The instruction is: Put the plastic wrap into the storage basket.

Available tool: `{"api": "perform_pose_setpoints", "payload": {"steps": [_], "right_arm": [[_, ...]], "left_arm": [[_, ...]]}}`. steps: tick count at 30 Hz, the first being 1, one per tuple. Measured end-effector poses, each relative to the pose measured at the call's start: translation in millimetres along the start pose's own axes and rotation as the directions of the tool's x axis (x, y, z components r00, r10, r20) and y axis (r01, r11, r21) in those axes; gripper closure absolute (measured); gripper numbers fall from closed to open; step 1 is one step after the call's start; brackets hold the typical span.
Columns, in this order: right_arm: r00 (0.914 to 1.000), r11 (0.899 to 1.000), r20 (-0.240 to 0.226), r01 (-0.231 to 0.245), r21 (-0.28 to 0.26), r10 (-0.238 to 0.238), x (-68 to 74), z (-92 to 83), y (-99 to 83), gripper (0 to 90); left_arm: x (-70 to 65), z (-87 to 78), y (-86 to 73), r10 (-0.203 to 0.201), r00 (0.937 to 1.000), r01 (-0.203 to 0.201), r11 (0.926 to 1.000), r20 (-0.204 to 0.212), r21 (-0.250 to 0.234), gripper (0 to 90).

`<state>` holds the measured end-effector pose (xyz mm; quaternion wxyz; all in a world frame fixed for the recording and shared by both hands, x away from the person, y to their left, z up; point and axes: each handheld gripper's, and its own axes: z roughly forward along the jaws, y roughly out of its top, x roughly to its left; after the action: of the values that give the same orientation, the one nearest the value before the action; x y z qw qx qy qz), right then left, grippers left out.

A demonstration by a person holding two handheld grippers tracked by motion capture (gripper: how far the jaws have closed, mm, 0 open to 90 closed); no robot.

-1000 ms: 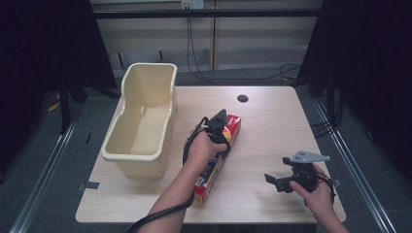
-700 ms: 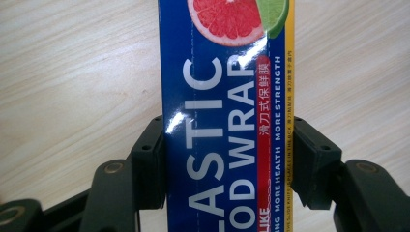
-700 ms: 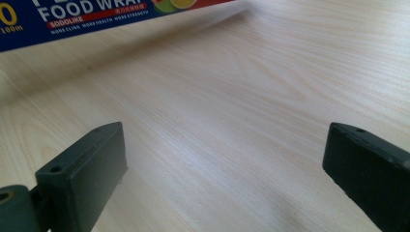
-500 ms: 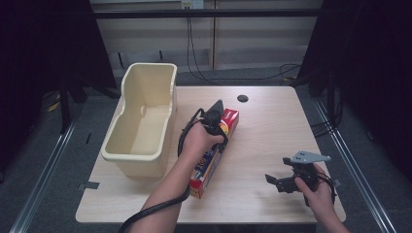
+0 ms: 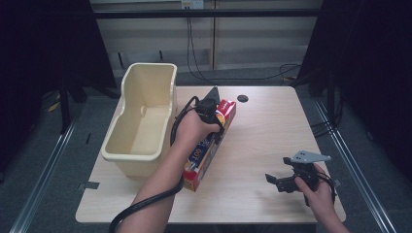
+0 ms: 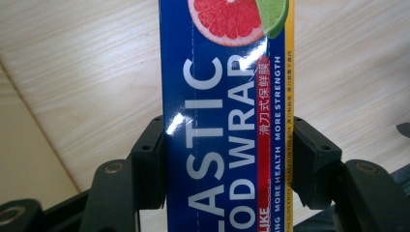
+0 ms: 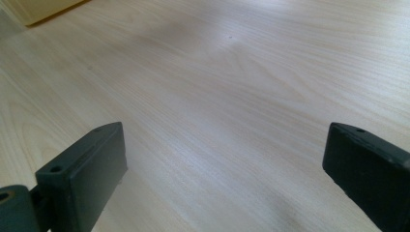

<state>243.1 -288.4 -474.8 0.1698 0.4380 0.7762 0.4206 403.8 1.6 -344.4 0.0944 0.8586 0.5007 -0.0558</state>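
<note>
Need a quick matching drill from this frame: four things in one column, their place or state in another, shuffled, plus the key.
Things:
1. long blue and red cardboard plastic wrap box
2. cream plastic tub
3. left gripper
4. right gripper

Places or states:
A. jaws wide apart over bare wood, nothing between them
B. stands on the left part of the wooden table, nothing inside it
C. clamped between two black jaws
D. jaws pressed against both long sides of a box

Pairs: 1-C, 2-B, 3-D, 4-A
</note>
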Motion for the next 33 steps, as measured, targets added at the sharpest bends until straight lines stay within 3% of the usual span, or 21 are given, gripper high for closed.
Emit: {"api": "perform_pose_setpoints", "payload": {"steps": [33], "right_arm": [[0.9999,1.0,-0.004,0.01,0.004,-0.01,1.8,-0.4,0.1,1.8]], "left_arm": [[20.9,-65.9,-6.5,-0.04,0.9992,0.04,0.9988,0.01,-0.03,41.1]]}}
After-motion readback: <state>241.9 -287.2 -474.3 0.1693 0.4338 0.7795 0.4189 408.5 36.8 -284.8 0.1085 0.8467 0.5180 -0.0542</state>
